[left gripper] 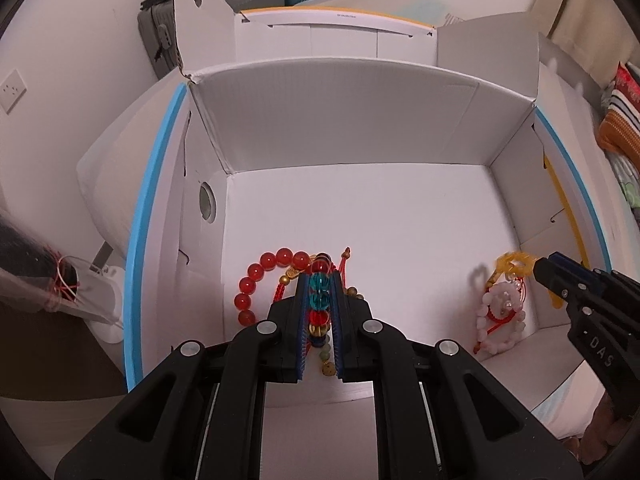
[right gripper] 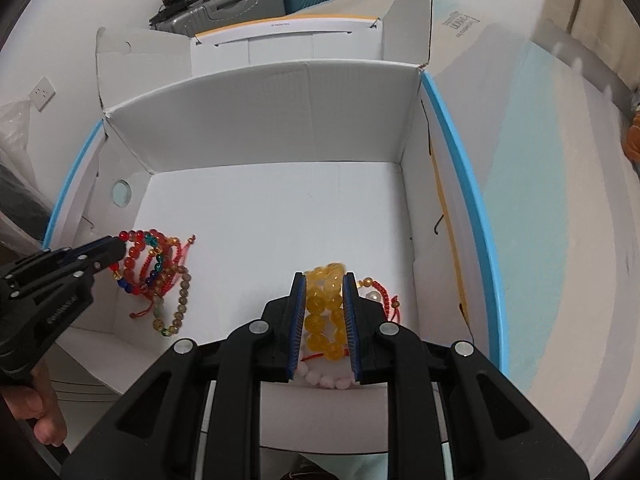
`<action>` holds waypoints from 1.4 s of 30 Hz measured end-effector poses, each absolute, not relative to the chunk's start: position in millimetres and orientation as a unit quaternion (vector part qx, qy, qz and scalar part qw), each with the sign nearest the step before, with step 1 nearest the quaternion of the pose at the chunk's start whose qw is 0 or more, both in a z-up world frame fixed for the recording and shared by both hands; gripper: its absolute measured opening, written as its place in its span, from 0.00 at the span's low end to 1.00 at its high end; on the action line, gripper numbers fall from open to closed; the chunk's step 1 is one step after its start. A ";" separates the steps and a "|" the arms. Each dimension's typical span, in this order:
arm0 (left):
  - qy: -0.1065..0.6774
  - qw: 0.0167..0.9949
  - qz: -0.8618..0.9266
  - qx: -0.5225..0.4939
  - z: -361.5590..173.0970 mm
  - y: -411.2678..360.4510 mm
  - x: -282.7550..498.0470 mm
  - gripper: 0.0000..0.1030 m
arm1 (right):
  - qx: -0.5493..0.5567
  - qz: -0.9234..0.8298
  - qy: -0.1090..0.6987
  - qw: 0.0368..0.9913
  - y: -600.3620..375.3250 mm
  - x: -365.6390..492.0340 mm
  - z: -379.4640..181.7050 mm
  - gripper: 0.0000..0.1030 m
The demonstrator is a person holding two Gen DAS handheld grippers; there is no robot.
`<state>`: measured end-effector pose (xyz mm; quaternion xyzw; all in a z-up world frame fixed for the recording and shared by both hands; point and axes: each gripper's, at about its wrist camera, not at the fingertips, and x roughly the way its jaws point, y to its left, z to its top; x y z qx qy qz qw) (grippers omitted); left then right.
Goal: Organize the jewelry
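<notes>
The left gripper [left gripper: 320, 292] pinches a strand of glossy round teal and red beads [left gripper: 320, 288]; the right gripper [right gripper: 325, 312] clamps chunky translucent amber beads [right gripper: 322, 316]. Both strands hang low inside the matte white corrugated box [left gripper: 360, 128], at 6 o'clock on its floor.

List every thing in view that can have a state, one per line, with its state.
White cardboard box: open, flaps up.
Left gripper: shut on the multicolour bead bracelet, inside the box.
Red bead bracelet: hanging in the same bunch.
Right gripper: shut on the yellow bead bracelet.
Pink bead bracelet: hanging below the yellow one, with red cords.
Grey suitcase: closed.
</notes>
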<state>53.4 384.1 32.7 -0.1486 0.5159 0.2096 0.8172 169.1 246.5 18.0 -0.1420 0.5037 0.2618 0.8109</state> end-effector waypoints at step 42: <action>0.405 0.872 0.246 -0.119 84.7 307.1 -73.9 0.94 | -0.104 0.252 0.375 0.886 154.9 50.2 69.3 0.93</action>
